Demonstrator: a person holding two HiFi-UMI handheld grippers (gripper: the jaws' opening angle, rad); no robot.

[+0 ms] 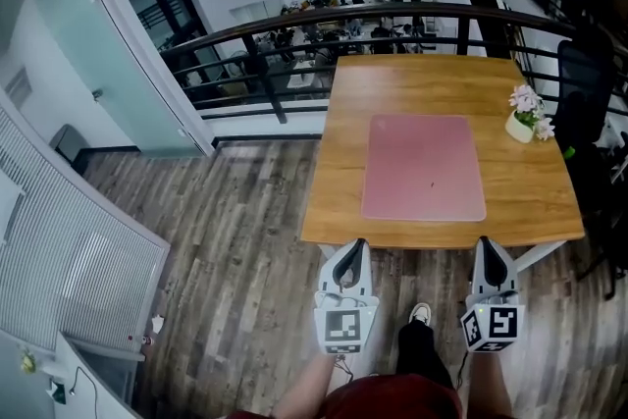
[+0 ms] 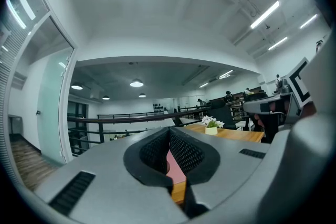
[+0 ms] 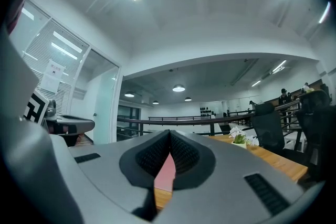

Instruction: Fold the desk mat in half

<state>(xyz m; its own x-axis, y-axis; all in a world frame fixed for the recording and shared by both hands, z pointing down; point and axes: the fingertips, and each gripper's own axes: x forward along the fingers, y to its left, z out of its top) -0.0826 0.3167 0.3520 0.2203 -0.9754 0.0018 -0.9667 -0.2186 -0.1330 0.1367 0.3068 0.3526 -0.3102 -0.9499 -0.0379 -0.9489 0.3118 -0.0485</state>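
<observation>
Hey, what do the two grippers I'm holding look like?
Both the left gripper and right gripper have light grey tapered jaws lined with black dimpled pads, and each carries a white cube with black square markers. The person wears a dark red top.

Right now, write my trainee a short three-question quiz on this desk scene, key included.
1. True or false: the pink desk mat lies flat and unfolded on the wooden table.
2. Where does the flower pot stand? A: on the mat. B: on the table, apart from the mat, at its right in the head view. C: on the floor.
3. Fill in: the left tool and the right tool, both short of the table's near edge, are ____ and hold nothing.

Key: 1 true; 2 B; 3 shut.
</observation>
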